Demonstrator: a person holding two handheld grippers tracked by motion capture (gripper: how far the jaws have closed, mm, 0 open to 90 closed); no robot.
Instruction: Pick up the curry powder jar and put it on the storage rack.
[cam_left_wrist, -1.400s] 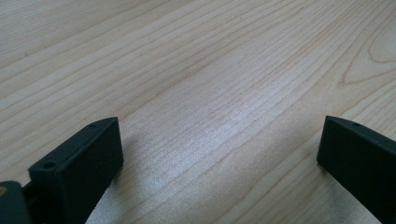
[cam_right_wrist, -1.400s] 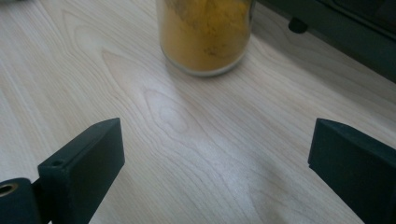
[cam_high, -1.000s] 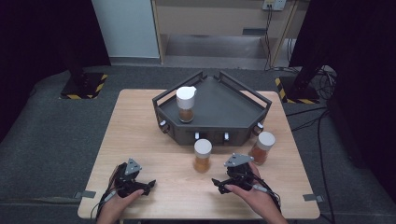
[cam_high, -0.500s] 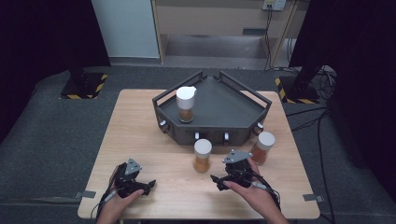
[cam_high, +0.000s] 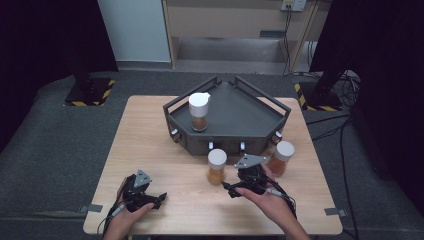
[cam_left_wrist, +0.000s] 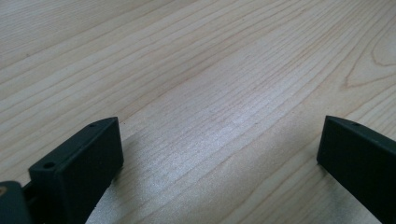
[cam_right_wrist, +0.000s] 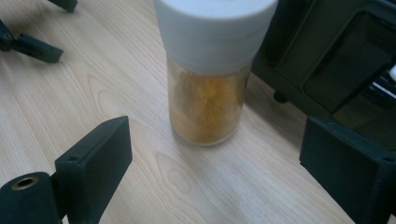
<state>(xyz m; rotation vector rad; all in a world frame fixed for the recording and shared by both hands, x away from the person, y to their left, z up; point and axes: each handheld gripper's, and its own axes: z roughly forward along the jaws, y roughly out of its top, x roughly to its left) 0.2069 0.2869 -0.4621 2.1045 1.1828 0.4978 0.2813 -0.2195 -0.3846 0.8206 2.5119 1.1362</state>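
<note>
The wooden tabletop (cam_high: 150, 145) carries a dark tray (cam_high: 235, 112) with raised rails at its far middle. One white-capped jar (cam_high: 199, 111) of brown powder already stands upright inside the tray, near its left rail, so that part of the loading looks done. Two more jars wait on the bare wood in front of the tray: the middle jar (cam_high: 216, 166) just off the front wall, and the right-hand jar (cam_high: 280, 158) near the tray's right front corner.

The right gripper (cam_high: 235, 187) sits close beside the middle jar, jaws spread wide and lined up on it, not yet around it; the right gripper view shows that jar (cam_right_wrist: 212, 77) just ahead, between the jaw tips' line. The left gripper (cam_high: 156, 200) rests at the near left, jaws spread over bare wood, holding nothing.

By my reading, roughly a third is finished; two jars remain to be lifted in.
</note>
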